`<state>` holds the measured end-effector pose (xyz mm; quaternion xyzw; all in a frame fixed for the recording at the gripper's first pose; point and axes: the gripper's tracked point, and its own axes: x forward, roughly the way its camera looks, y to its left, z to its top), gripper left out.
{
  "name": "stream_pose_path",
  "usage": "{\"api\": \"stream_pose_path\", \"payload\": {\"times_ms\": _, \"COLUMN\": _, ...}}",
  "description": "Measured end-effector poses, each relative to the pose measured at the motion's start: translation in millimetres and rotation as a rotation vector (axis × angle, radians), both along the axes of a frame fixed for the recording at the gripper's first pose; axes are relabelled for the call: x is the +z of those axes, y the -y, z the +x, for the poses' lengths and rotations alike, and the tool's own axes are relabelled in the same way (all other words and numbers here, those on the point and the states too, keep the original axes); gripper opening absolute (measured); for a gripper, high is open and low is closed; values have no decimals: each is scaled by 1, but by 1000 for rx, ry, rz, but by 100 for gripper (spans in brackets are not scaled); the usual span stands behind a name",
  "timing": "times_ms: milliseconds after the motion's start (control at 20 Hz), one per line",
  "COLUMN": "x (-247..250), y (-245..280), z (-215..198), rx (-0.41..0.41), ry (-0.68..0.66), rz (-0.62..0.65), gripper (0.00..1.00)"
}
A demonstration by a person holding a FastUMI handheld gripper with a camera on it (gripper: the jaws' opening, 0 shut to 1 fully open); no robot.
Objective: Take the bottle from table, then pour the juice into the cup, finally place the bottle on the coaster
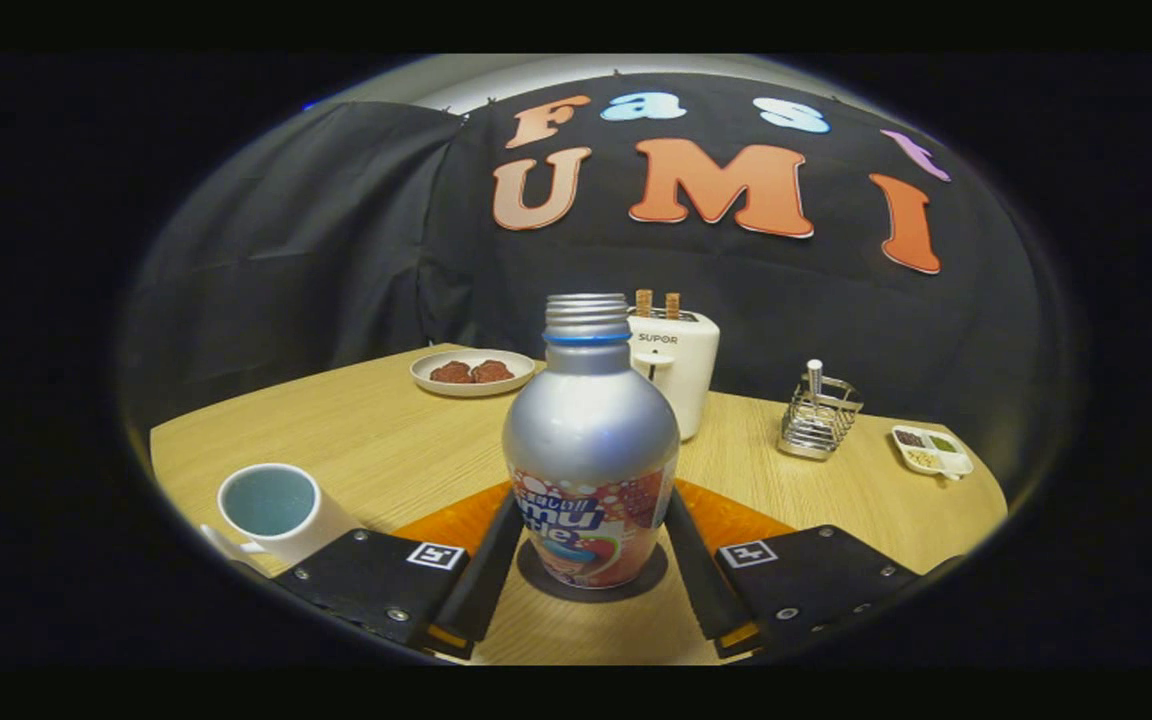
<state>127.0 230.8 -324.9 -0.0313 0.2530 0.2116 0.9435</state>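
Bottle point(591, 450) on coaster point(536, 578); cup point(271, 510) left.

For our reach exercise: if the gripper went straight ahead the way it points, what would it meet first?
The gripper already has the open-necked bottle between its fingers, on the dark coaster. Beyond that, probably the white toaster.

Toaster brand: we read "SUPOR" in dark capitals on the front of the white toaster point(674, 375), just above the middle of the frame.

Bottle print: the bottle point(591, 440), at lower centre, carries large blue-and-white lettering on its wrap. The curve cuts it off, so we cannot make out a whole word.

Gripper signs: the gripper point(591, 505) has a square black-and-white marker on its left block point(435, 555) and another on its right block point(748, 552), both along the bottom. We see patterns, no letters.

Fingers: the fingers point(484, 580) lie along both sides of that printed wrap. We cannot tell whether they press.
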Motion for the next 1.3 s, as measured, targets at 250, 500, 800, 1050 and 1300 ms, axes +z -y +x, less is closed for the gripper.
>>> {"api": "stream_pose_path", "payload": {"times_ms": 250, "x": 0, "y": 1, "z": -1, "rx": 3, "ry": 16, "rz": -3, "gripper": 79}}
{"api": "stream_pose_path", "payload": {"times_ms": 500, "x": 16, "y": 4, "z": -4, "rx": -2, "ry": 54, "rz": -16, "gripper": 89}}
{"api": "stream_pose_path", "payload": {"times_ms": 800, "x": 69, "y": 19, "z": -19, "rx": -19, "ry": 130, "rz": 22, "gripper": 98}}
{"api": "stream_pose_path", "payload": {"times_ms": 1050, "x": 125, "y": 29, "z": -41, "rx": -36, "ry": 217, "rz": 83, "gripper": 97}}
{"api": "stream_pose_path", "payload": {"times_ms": 1300, "x": 174, "y": 46, "z": -69, "rx": -56, "ry": 268, "rz": 176, "gripper": 97}}
